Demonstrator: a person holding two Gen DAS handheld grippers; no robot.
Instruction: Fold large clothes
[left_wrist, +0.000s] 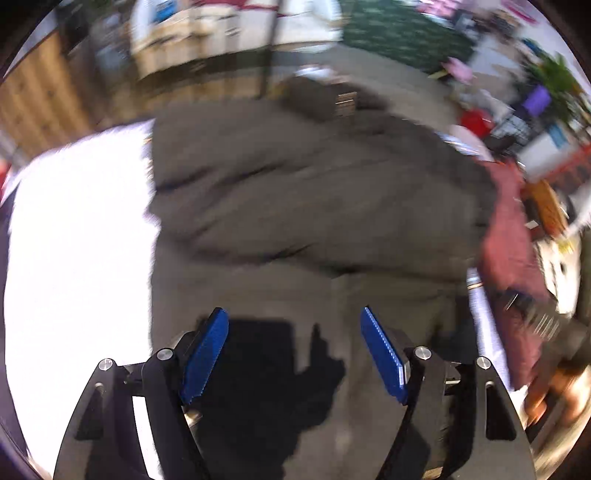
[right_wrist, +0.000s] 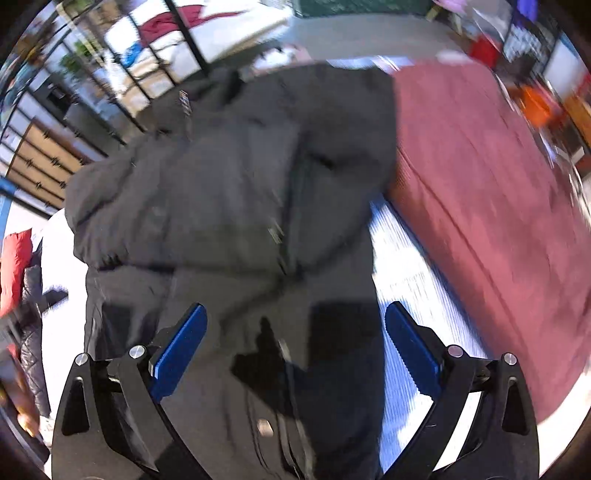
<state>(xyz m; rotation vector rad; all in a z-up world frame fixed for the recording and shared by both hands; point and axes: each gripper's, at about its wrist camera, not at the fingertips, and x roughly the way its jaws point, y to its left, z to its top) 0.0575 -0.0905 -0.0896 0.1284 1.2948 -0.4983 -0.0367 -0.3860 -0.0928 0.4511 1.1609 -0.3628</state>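
Observation:
A large dark grey padded jacket lies spread on a white surface, with a sleeve folded across its body. It also shows in the right wrist view. My left gripper is open and empty, held above the jacket's lower part. My right gripper is open and empty, above the jacket's lower edge near its right side. Both views are motion-blurred.
A dark red garment lies to the right of the jacket, seen also in the left wrist view. A red and dark quilted item sits at the left edge. Shelves and furniture stand beyond the surface.

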